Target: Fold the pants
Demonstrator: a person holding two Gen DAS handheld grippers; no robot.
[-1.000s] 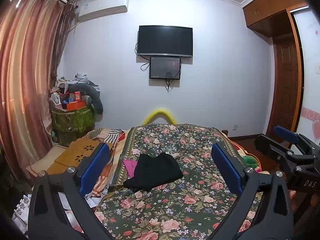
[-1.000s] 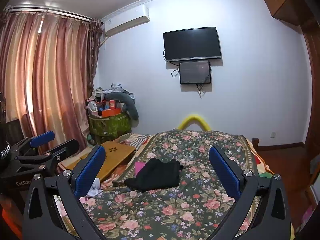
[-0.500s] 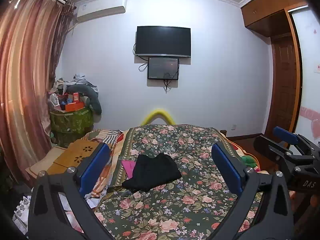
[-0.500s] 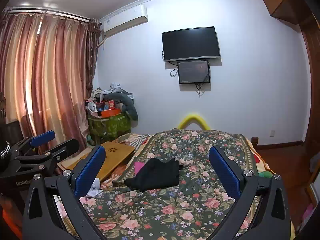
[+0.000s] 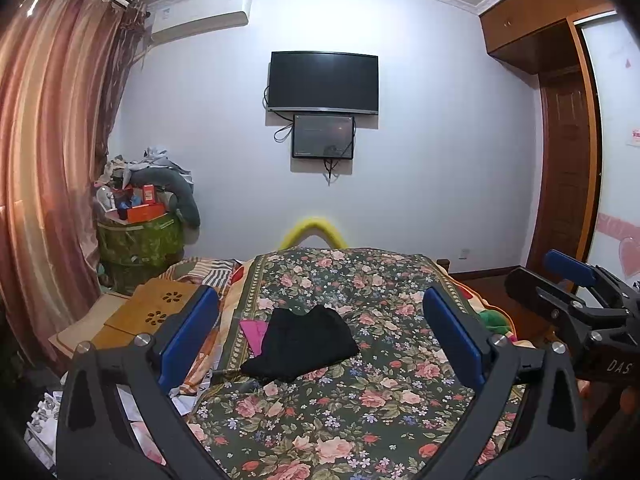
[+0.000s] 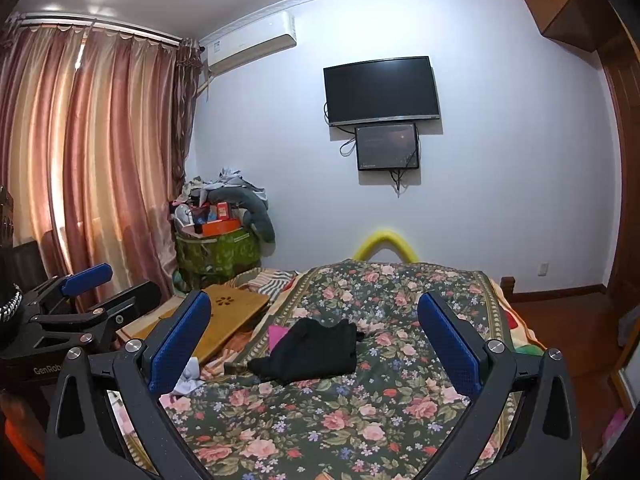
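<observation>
Pants (image 5: 302, 340) on bed (image 5: 360, 408), left of centre; board (image 5: 156, 312) left of bed.

Floral bed (image 5: 360, 412): black pants (image 5: 304, 344), pink cloth (image 5: 253, 329).

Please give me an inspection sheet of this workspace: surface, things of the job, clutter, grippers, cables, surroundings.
Surface: bed with floral cover, mostly bare.
Job's things: black pants lie bunched on the cover, untouched; whether folded cannot be told.
Clutter: pink cloth beside the pants; wooden lap desk and papers at the bed's left side.
Grippers: left gripper and right gripper both open, empty, above the bed.
Cables: loose wires under the wall TV and small screen.
Surroundings: curtains, air conditioner, piled green bin.
</observation>
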